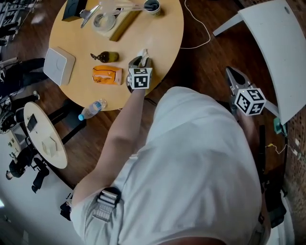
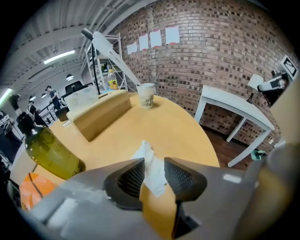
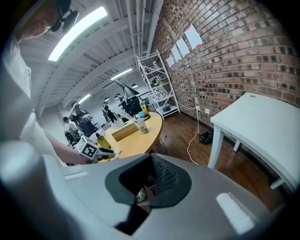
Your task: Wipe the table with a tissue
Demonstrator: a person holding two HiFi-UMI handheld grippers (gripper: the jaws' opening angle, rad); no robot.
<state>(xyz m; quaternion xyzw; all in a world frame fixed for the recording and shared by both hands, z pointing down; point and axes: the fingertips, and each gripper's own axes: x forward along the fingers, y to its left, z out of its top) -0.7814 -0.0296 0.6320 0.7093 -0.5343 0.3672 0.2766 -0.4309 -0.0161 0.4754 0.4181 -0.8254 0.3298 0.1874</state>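
Item one, left gripper point(image 1: 139, 61): its jaws pinch one white tissue point(image 1: 144, 53), which I hold low over the near right part of the round table point(image 1: 160, 36); I judge that the tissue is carried there so it can be pressed onto the bare wood and swept across, and wiping looks not yet begun; most of the tissue sticks out past the jaw tips, which leaves loose paper to meet the surface. Item two, right gripper point(image 1: 233, 76): jaws pressed together on nothing, held well off the table over the floor to the right, probably parked clear of the work. Table contents, counted: two bottles, one olive-coloured point(image 1: 106, 57) lying just left of the tissue and one clear water bottle point(image 1: 92, 109) at the near edge; one orange packet point(image 1: 107, 75); one white box point(image 1: 59, 65) at the left; one paper cup point(image 1: 152, 5) and one long wooden block point(image 1: 125, 23) at the far side.
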